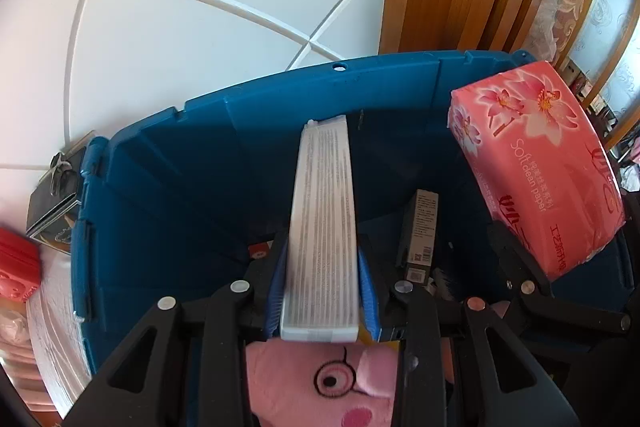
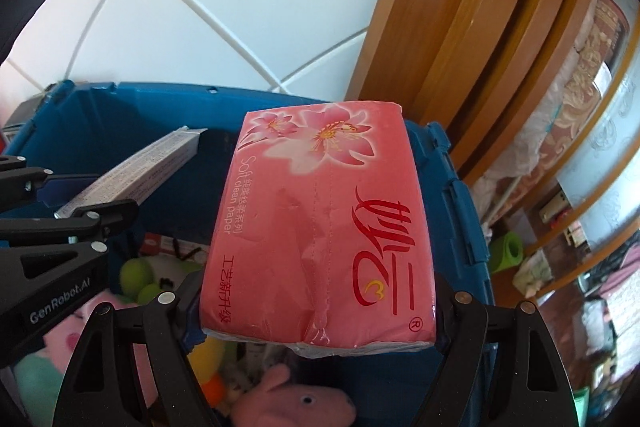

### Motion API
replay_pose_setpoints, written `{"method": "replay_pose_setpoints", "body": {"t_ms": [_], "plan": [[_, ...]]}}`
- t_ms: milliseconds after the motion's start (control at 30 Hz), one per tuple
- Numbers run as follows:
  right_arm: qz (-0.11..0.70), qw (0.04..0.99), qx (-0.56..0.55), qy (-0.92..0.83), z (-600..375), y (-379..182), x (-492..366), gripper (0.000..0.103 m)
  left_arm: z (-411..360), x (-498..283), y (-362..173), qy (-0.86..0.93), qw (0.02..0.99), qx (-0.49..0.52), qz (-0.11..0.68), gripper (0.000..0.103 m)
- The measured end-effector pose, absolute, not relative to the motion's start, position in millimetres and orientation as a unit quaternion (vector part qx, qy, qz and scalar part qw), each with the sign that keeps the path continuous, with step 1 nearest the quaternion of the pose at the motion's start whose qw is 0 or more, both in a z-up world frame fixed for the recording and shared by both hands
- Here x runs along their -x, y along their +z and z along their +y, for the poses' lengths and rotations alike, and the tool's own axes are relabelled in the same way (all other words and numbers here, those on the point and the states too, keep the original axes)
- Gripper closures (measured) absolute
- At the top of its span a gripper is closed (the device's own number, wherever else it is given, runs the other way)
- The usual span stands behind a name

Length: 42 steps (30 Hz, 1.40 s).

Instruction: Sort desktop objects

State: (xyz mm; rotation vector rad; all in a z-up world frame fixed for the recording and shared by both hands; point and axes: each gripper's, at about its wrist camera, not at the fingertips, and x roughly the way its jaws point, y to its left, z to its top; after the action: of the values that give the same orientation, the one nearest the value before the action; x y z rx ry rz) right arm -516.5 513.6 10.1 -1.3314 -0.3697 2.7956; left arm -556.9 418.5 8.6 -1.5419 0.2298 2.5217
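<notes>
The left gripper point(image 1: 324, 291) has its jaws clamped on a long white box point(image 1: 322, 227) printed with fine lines of text, the blue pads pressing its two long sides while the box reaches forward over the open blue plastic bin point(image 1: 168, 163). The right gripper point(image 2: 320, 311) has its jaws spread wide and clamped on a pink tissue pack point(image 2: 320, 227) with lily flowers and red lettering, gripped near its lower end and held above the right side of the same bin. In the left wrist view that pack shows at the right, tilted, beside the bin's far corner. Down inside the bin lie a pink plush pig point(image 1: 320, 383), a small dark carton point(image 1: 420, 235) leaning upright, a green ball point(image 2: 134, 273) and a mauve soft toy point(image 2: 292, 403). Behind the bin runs a white tiled wall point(image 1: 200, 7), and to its right stands a wooden frame point(image 2: 460, 27).
</notes>
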Motion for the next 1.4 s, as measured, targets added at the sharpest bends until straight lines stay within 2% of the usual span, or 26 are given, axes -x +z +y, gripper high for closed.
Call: {"method": "replay_pose_setpoints", "body": {"t_ms": [300,533,700,900,1067,1167,1233,1400], "plan": [[-0.100,0.003,0.428,0.898,517.9,7.2,528.8,0.020,410.8,550.9,21.5,0.861,0.088,0.498,0.051,0.071],[-0.119,0.000,0.402,0.908,509.0,21.9,522.2,0.012,407.9,555.4,23.1,0.857,0.075,0.508,0.046,0.071],[-0.129,0.000,0.386,0.914,498.9,39.5,508.8,0.009,393.8,538.5,42.6,0.862,0.074,0.499,0.045,0.071],[-0.138,0.001,0.379,0.915,487.5,67.7,485.0,0.006,376.7,498.0,81.6,0.881,0.078,0.463,0.053,0.071],[-0.151,0.005,0.350,0.925,473.2,109.4,443.2,0.000,354.9,449.4,116.9,0.900,0.081,0.426,0.042,0.071],[-0.155,0.001,0.336,0.929,460.4,134.6,409.2,0.000,338.3,412.4,136.8,0.912,0.089,0.398,0.036,0.070],[-0.157,-0.001,0.332,0.930,453.4,147.5,385.1,0.000,328.9,383.7,145.3,0.921,0.093,0.377,0.036,0.057],[-0.157,-0.007,0.318,0.935,439.7,168.0,316.3,0.000,305.1,316.1,152.9,0.944,0.097,0.315,0.037,0.039]]}}
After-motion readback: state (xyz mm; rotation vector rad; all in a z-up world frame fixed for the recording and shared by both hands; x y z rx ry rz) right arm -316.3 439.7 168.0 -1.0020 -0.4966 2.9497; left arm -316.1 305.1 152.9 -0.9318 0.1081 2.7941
